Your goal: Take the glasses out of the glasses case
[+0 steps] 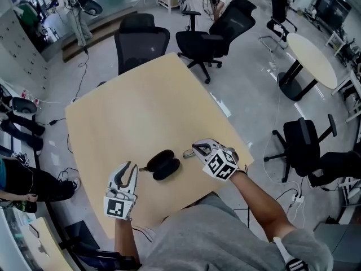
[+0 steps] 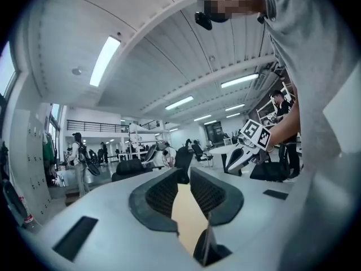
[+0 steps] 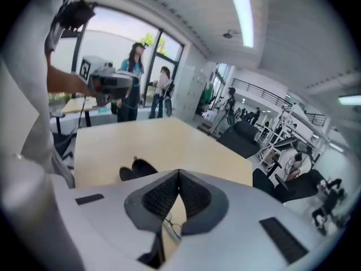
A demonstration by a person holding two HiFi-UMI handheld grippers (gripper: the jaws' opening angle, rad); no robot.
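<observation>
We hold the left gripper (image 1: 132, 166) at the lower left of the head view, over the near edge of the table (image 1: 130, 117). In its own view its jaws stand spread, with only the pale tabletop showing in the gap between them.

The right gripper (image 1: 194, 148) sits right of centre in the head view. In its own view its jaw tips are pressed together and pinch the glasses (image 3: 171, 223), whose thin frame shows low between the pads. In the head view, the glasses (image 1: 188, 153) hang at the jaw tips, just right of the black glasses case (image 1: 163, 164) and apart from it.

The case lies on the table between the two grippers and appears open, showing two dark halves.
</observation>
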